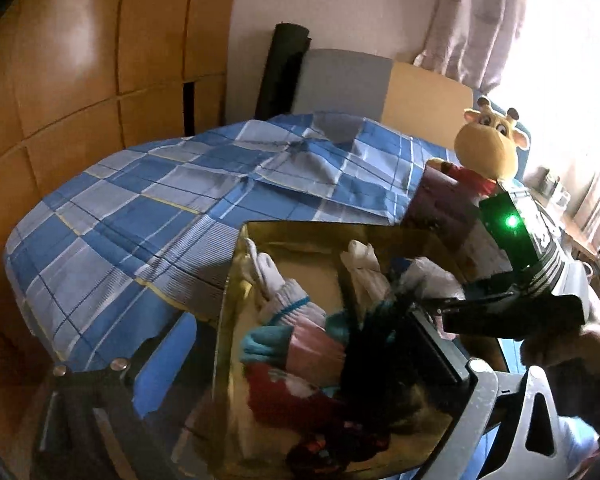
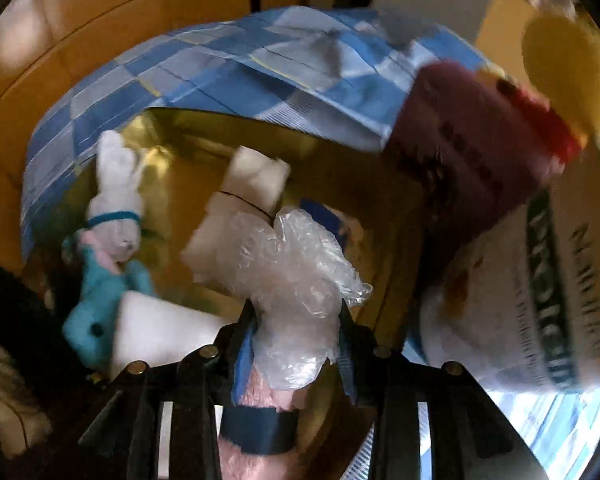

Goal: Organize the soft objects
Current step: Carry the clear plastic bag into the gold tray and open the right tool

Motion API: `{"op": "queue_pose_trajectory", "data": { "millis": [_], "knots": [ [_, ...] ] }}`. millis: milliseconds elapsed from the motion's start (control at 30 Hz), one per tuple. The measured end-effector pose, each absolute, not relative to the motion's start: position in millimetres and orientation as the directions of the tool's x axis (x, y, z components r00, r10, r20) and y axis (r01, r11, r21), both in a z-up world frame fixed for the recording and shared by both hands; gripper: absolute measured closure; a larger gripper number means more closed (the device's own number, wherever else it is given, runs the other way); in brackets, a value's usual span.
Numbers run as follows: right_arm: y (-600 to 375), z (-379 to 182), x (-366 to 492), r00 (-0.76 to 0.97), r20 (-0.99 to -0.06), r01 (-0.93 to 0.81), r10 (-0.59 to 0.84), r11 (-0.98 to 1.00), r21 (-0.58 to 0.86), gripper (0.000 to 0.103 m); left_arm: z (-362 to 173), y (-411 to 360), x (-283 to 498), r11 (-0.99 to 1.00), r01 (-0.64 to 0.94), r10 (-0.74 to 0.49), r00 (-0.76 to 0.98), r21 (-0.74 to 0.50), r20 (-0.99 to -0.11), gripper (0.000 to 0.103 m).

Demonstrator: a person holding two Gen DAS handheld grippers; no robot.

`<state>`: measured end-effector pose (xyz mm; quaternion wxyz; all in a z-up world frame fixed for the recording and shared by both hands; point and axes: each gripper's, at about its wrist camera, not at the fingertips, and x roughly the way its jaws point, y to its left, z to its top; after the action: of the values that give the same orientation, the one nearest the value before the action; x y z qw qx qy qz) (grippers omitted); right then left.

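Right gripper [image 2: 296, 340] is clamping a pink plush in crinkly plastic [image 2: 296, 280] over the gold box [image 2: 172, 128] — white bunny [image 2: 116, 208] at 9 o'clock. Left gripper [image 1: 280, 400] is gaping wide, empty, w/ box below.

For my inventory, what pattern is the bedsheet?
Blue and grey check bedsheet, clearest in the left wrist view.
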<state>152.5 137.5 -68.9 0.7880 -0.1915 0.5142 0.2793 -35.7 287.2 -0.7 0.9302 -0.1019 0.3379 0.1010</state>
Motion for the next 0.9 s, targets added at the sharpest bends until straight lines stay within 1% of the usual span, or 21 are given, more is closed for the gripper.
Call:
{"op": "queue_pose_trajectory", "data": {
  "millis": [167, 200, 233, 300, 333, 500, 600, 767, 900],
  "knots": [
    [127, -58, 145, 0.343, -0.901, -0.62, 0.265, 0.784, -0.006, 0.058, 3, 284, -40, 0.959, -0.259, 0.127, 0.758, -0.117, -0.64, 0.0],
    [126, -54, 141, 0.359, -0.894, -0.621, 0.269, 0.783, -0.014, 0.054, 4, 283, -41, 0.959, -0.26, 0.129, 0.761, -0.116, -0.636, 0.0],
    [125, -50, 138, 0.374, -0.887, -0.622, 0.271, 0.783, -0.023, 0.046, 5, 282, -42, 0.959, -0.26, 0.13, 0.762, -0.116, -0.634, 0.0],
    [120, -40, 129, 0.405, -0.87, -0.618, 0.28, 0.785, -0.035, 0.036, 8, 278, -45, 0.959, -0.261, 0.137, 0.767, -0.11, -0.627, 0.0],
    [119, -36, 126, 0.419, -0.862, -0.615, 0.286, 0.788, -0.037, 0.035, 9, 276, -47, 0.959, -0.264, 0.143, 0.769, -0.105, -0.623, 0.0],
    [104, -17, 101, 0.488, -0.808, -0.587, 0.329, 0.809, -0.025, 0.033, 17, 266, -58, 0.955, -0.283, 0.175, 0.785, -0.092, -0.594, 0.0],
    [91, -9, 80, 0.543, -0.773, -0.561, 0.328, 0.827, -0.044, 0.033, 21, 259, -64, 0.955, -0.281, 0.178, 0.798, -0.094, -0.576, 0.0],
    [63, -7, 50, 0.626, -0.731, -0.457, 0.272, 0.888, -0.061, 0.033, 26, 235, -71, 0.963, -0.254, 0.164, 0.814, -0.087, -0.558, 0.0],
    [34, -10, 33, 0.675, -0.71, -0.322, 0.202, 0.946, -0.037, 0.033, 24, 206, -72, 0.972, -0.229, 0.16, 0.813, -0.054, -0.56, 0.0]
  ]
}}
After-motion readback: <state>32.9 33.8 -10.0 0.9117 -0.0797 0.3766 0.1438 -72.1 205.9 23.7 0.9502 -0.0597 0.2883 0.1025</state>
